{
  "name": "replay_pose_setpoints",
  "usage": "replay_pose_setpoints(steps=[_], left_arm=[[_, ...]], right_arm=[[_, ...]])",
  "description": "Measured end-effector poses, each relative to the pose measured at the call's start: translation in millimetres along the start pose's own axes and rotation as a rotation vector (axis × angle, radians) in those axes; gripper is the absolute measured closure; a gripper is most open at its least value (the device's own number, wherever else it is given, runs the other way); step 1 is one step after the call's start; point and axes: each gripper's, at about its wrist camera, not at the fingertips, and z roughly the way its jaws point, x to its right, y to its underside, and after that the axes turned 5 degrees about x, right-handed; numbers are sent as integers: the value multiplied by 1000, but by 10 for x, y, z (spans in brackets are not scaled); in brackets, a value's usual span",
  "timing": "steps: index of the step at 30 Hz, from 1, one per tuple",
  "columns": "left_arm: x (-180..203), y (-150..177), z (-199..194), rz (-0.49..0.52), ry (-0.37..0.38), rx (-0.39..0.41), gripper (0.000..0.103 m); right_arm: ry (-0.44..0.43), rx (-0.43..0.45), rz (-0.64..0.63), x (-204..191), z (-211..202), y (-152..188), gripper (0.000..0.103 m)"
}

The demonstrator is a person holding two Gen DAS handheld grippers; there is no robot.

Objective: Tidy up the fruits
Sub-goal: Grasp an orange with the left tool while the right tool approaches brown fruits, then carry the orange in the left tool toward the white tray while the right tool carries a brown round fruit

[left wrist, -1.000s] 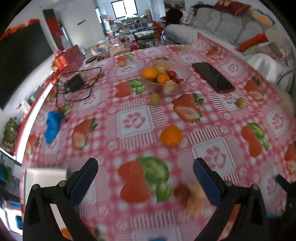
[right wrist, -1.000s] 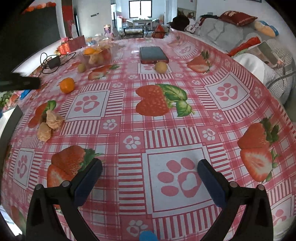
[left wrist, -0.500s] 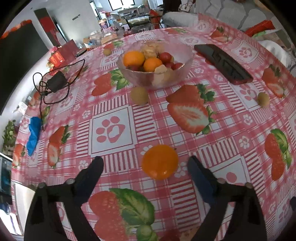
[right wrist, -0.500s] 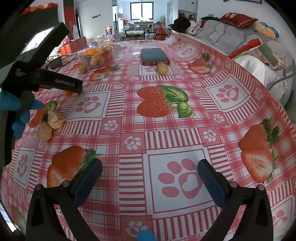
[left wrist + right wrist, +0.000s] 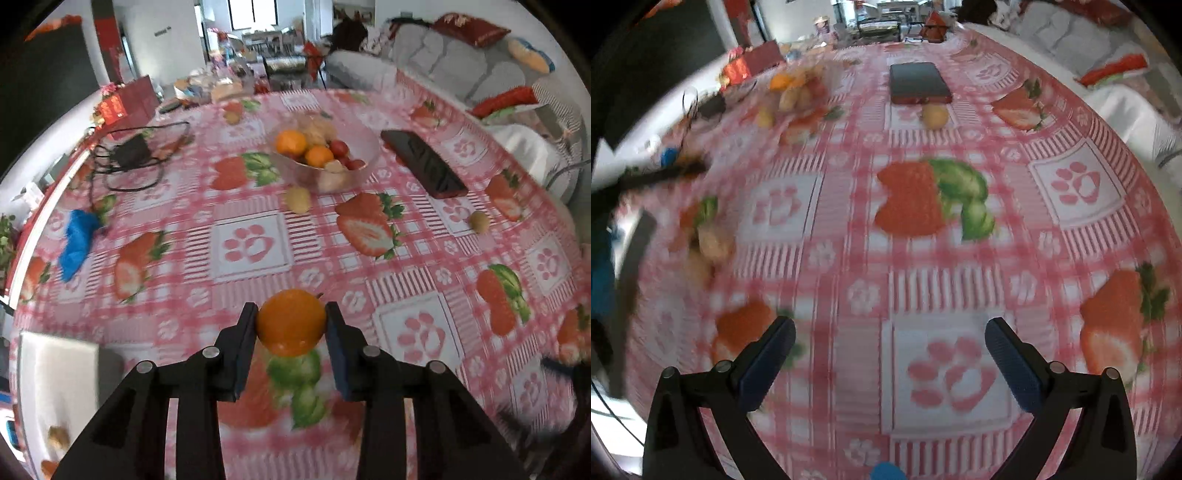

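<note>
An orange [image 5: 291, 323] sits between the pads of my left gripper [image 5: 291, 314], just above the strawberry-print tablecloth [image 5: 251, 247]. The jaws are closing and both pads touch the orange's sides. Farther back stands a clear glass bowl [image 5: 364, 147] holding oranges, small red fruits and pale ones. Two small yellow-brown fruits lie loose, one [image 5: 298, 199] in front of the bowl and one [image 5: 479, 220] to the right. My right gripper [image 5: 890, 343] hangs open over a paw-print square with nothing between its fingers. The right wrist view shows the bowl [image 5: 798, 88] blurred at the far left.
A dark phone [image 5: 424, 164] lies right of the bowl, with a yellow fruit [image 5: 934, 115] just before the phone [image 5: 918, 83] in the right wrist view. A black charger and cable [image 5: 129, 151] and a blue glove [image 5: 75, 240] lie left. Pale brownish scraps [image 5: 713, 243] lie at the left.
My left gripper came forward to the orange and its jaws narrowed from wide apart to touching both its sides. The right wrist view has shifted forward and gone blurred.
</note>
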Motion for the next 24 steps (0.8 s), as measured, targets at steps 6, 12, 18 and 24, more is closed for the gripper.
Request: replay_pose_setpoints(steps=[6, 12, 18, 24], left_arm=[[-218, 445, -358, -35, 3, 14, 63], [-341, 855, -517, -53, -21, 7, 63], [-370, 1063, -596, -52, -28, 5, 63], [-370, 1148, -553, -44, -19, -18, 63]], right_arm=[[8, 60, 134, 304, 89, -670, 0], [76, 95, 115, 257, 404, -1076, 0], [133, 106, 61, 145, 724, -1296, 20], [184, 137, 33, 72, 844, -1285, 64]])
